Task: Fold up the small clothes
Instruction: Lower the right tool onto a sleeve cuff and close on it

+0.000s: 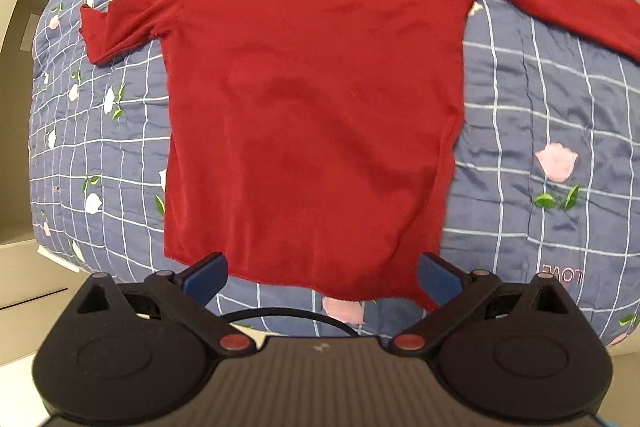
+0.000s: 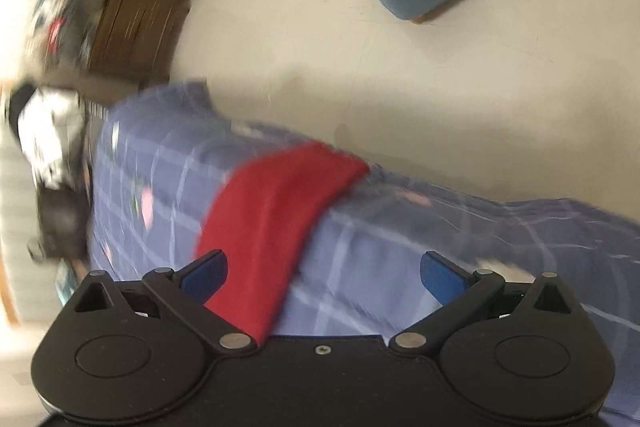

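Bed quilt (image 1: 520, 131), blue grid with flowers, is my work surface. Red top (image 1: 312, 107) lies flat on it, front up, collar far from me, hem nearest; both sleeves spread out sideways, the one on the view's right running out of frame. By my read it's laid out, zero folds made, so the whole folding job is still ahead (sleeves in, then body).

Left gripper (image 1: 322, 277) hangs over the hem, jaws wide apart, nothing held.

Right gripper (image 2: 324, 277) is also spread wide and empty; a red sleeve (image 2: 272, 211) passes under it by the left finger (view is motion-blurred).
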`<state>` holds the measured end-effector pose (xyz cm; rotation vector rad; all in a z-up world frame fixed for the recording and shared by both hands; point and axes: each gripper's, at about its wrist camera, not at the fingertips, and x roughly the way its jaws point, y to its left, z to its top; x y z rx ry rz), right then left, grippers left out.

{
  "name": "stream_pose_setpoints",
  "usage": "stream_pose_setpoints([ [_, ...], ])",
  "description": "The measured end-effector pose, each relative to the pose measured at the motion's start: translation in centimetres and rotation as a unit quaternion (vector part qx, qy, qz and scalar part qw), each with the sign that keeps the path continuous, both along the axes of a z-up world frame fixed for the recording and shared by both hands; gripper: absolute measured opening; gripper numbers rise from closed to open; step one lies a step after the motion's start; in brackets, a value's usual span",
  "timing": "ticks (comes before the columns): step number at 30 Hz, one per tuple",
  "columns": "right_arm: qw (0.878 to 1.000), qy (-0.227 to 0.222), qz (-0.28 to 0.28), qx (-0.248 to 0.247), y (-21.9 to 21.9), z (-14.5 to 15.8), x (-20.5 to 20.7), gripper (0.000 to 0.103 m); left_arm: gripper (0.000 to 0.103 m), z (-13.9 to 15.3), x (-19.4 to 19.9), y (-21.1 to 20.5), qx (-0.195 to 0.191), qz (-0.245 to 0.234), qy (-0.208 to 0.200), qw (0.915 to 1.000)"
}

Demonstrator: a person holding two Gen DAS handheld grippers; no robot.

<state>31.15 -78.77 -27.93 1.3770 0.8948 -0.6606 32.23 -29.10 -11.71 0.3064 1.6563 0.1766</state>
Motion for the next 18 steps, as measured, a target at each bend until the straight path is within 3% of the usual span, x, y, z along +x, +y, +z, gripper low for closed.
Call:
stream_pose_setpoints([
  [4, 0.999, 0.005, -0.037, 0.013, -2.1, -2.3, 1.8, 0.102, 0.103, -0.3, 0.4, -0.3, 0.014, 0.007, 0.007, 0.9999],
  [9, 0.999, 0.019, -0.035, 0.01, -2.6, -4.0, 3.2, 0.091, 0.103, -0.2, 0.9, 0.4, 0.026, 0.028, 0.007, 0.9993],
  [12, 0.998, 0.025, -0.052, 0.011, -2.5, -4.7, 3.4, 0.073, 0.103, -0.1, 1.0, 0.6, 0.028, 0.041, 0.009, 0.9987],
  [15, 0.998, 0.032, -0.06, 0.002, -2.6, -4.7, 3.5, 0.049, 0.103, -0.2, 0.8, 0.6, 0.03, 0.043, 0.013, 0.9985],
  [17, 0.998, 0.038, -0.048, -0.01, -2.6, -4.4, 3.8, 0.017, 0.103, -0.3, 0.8, 0.5, 0.027, 0.043, 0.014, 0.9986],
  [18, 0.998, 0.04, -0.042, -0.018, -2.6, -4.2, 3.9, 0.012, 0.103, -0.2, 0.7, 0.4, 0.025, 0.043, 0.013, 0.9987],
])
